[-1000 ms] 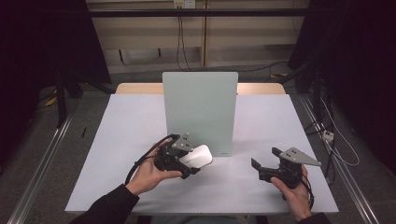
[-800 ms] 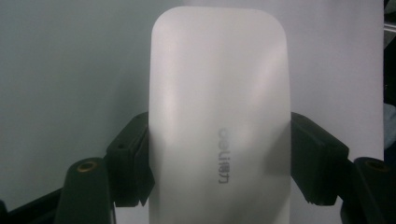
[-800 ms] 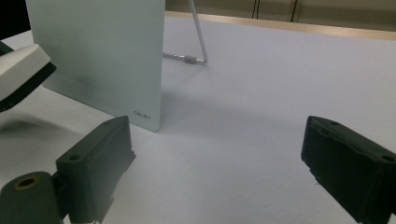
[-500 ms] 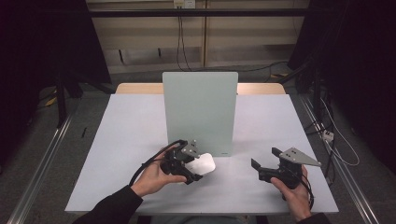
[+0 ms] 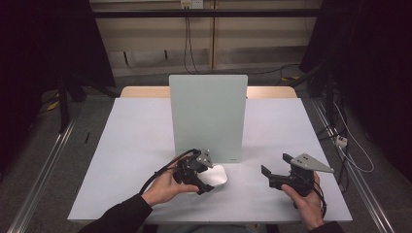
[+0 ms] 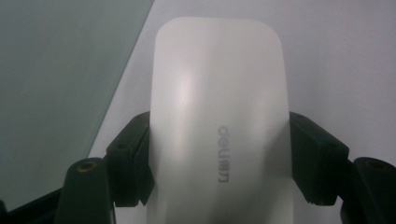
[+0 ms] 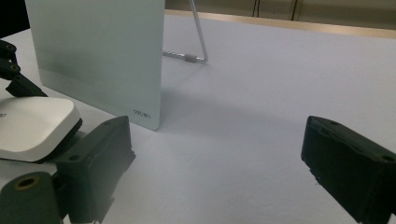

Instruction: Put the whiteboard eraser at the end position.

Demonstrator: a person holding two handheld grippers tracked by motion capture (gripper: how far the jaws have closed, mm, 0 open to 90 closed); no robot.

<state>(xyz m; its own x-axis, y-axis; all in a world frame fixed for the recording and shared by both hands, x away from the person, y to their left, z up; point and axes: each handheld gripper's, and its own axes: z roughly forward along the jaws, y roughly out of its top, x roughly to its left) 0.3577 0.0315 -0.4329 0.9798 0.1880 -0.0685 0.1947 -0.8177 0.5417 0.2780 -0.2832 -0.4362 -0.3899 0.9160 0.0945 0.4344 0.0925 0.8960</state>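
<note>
A white computer mouse (image 5: pixel 217 175) with a grey logo (image 6: pixel 217 126) lies between the jaws of my left gripper (image 5: pixel 210 175), which is shut on its two long sides. One black finger (image 6: pixel 133 158) presses on one side and the other finger on the opposite side. The mouse (image 7: pixel 35 128) sits low at the table, just in front of the upright pale green board (image 5: pixel 208 116); I cannot tell whether it touches the surface. My right gripper (image 5: pixel 274 167) hovers to the right, open (image 7: pixel 224 158), with nothing between its jaws.
The board (image 7: pixel 100 60) stands on a thin wire stand at the middle of the white table (image 5: pixel 136 141). Bare tabletop lies between the two grippers and to both sides of the board. Cables trail on the floor at the right.
My left gripper has carried the mouse a little to the right and toward the near edge, lower to the table. The right gripper has stayed put.
</note>
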